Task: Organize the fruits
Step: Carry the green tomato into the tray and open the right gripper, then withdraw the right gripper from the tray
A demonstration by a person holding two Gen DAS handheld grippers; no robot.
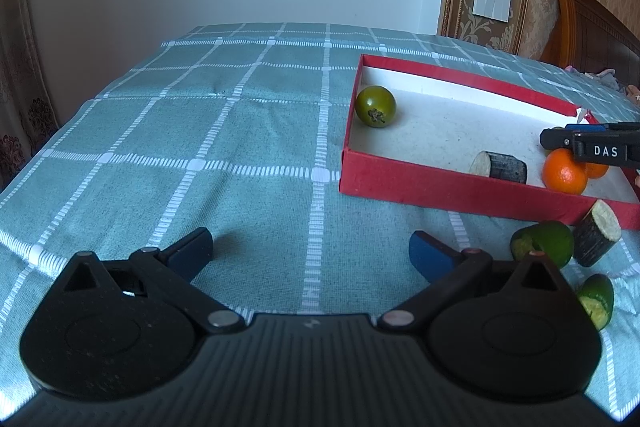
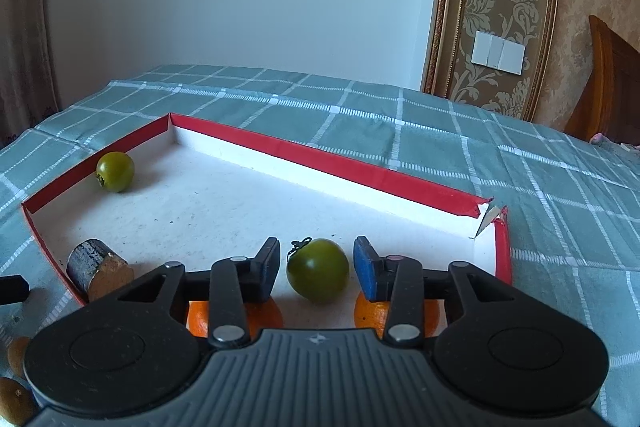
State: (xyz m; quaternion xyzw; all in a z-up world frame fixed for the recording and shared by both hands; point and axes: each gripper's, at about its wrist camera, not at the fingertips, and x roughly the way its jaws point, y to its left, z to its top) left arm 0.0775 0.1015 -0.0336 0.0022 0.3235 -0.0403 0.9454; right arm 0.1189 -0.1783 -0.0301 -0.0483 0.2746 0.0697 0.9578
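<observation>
Our right hand-held gripper (image 2: 316, 267) brackets a green tomato (image 2: 318, 270) in the red box (image 2: 320, 163), pads apart, seemingly releasing; the left hand-held gripper (image 1: 310, 249), at its 9 o'clock, waits wide and empty.

My left gripper (image 1: 311, 251) hung low and level, jaws spread wide, nothing between the blue pads (image 1: 430, 255). My right gripper (image 2: 316, 267) reached forward, nearly horizontal, jaws parted too, pads (image 2: 366, 269) clear of any contact on either side.
</observation>
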